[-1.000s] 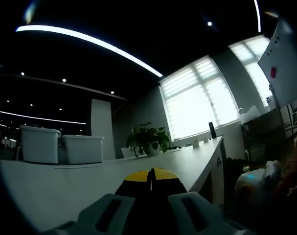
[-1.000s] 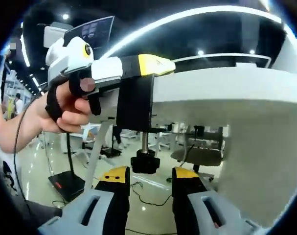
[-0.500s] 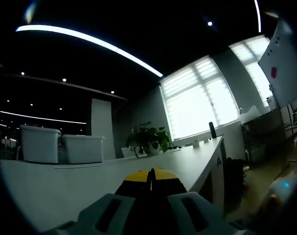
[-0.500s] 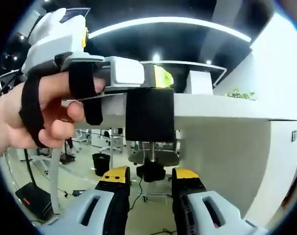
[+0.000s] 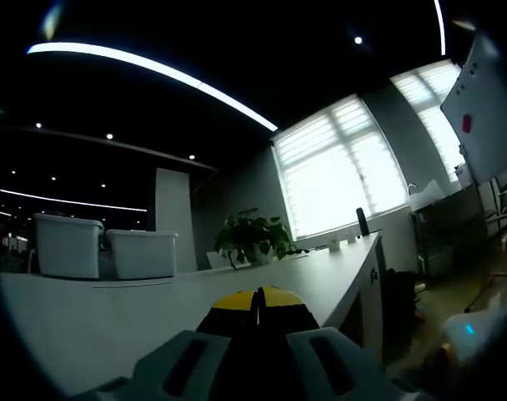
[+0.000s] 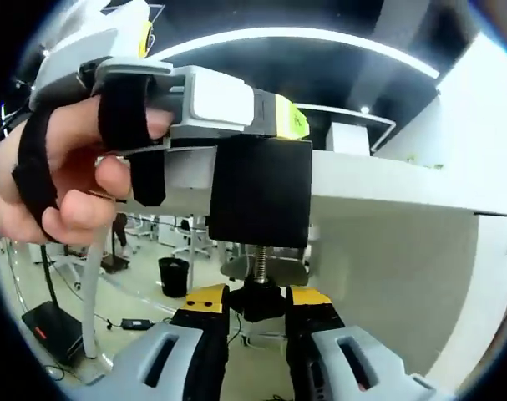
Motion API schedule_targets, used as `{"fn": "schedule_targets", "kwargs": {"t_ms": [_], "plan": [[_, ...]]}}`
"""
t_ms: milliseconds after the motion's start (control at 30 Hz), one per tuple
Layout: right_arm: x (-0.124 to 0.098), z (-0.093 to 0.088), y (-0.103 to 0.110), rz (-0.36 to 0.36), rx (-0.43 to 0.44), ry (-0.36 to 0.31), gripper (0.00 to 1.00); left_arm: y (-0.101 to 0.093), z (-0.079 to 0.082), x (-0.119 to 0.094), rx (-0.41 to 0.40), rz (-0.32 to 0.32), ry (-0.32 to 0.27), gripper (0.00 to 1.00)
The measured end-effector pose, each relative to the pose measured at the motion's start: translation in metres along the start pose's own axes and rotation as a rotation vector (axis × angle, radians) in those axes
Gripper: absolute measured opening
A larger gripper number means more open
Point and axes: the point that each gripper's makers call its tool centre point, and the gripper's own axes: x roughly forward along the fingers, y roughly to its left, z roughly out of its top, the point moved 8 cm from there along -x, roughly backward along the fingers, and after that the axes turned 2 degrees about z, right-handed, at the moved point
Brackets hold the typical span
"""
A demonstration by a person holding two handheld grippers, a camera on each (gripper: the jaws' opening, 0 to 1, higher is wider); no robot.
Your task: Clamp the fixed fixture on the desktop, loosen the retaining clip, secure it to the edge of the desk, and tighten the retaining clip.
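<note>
The black clamp fixture hangs on the edge of the white desk, its threaded screw pointing down to a black knob. My right gripper comes from below, its yellow-tipped jaws shut against both sides of the knob. A hand holds my left gripper, which lies along the desk top over the fixture. In the left gripper view, my left gripper has its yellow tips together over the desk, pinching the dark fixture top.
Two white bins and a potted plant stand on the far desk surface. A whiteboard leans at the right. Under the desk are a black waste bin, a flat black box and desk legs.
My right gripper rose toward the fixture and its jaws narrowed onto the knob. The left gripper's view has stayed still, apart from a blurred white shape shifting at its lower right.
</note>
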Motion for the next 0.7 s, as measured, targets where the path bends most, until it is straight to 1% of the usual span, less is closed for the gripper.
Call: {"fn": "schedule_targets", "kwargs": {"t_ms": [67, 100, 167, 233, 267, 300, 400, 467, 600, 700], "plan": [[0.002, -0.001, -0.004, 0.057, 0.015, -0.009, 0.25, 0.0, 0.0, 0.0, 0.002, -0.001, 0.0, 0.01], [0.003, -0.001, -0.005, 0.081, 0.009, -0.011, 0.25, 0.0, 0.0, 0.0, 0.002, -0.001, -0.001, 0.01], [0.005, -0.002, -0.009, 0.158, 0.002, -0.023, 0.25, 0.0, 0.0, 0.0, 0.002, -0.002, -0.001, 0.01], [0.006, -0.002, -0.014, 0.237, -0.026, -0.035, 0.25, 0.0, 0.0, 0.0, 0.001, -0.001, -0.001, 0.01], [0.007, -0.003, -0.016, 0.281, -0.023, -0.037, 0.25, 0.0, 0.0, 0.0, 0.001, -0.001, -0.001, 0.01], [0.008, -0.003, -0.018, 0.317, -0.017, -0.034, 0.25, 0.0, 0.0, 0.0, 0.001, -0.001, 0.0, 0.01], [0.011, -0.002, -0.024, 0.449, -0.044, -0.017, 0.25, 0.0, -0.001, 0.001, 0.001, -0.001, 0.0, 0.01], [0.012, -0.001, -0.027, 0.51, -0.044, -0.005, 0.25, 0.0, -0.001, 0.001, 0.001, -0.001, 0.001, 0.01], [0.015, -0.001, -0.029, 0.543, -0.029, 0.004, 0.25, 0.0, -0.001, 0.001, 0.0, -0.001, 0.0, 0.01], [0.015, -0.003, -0.026, 0.528, -0.002, 0.006, 0.25, 0.0, -0.001, 0.001, 0.005, -0.003, -0.004, 0.01]]}}
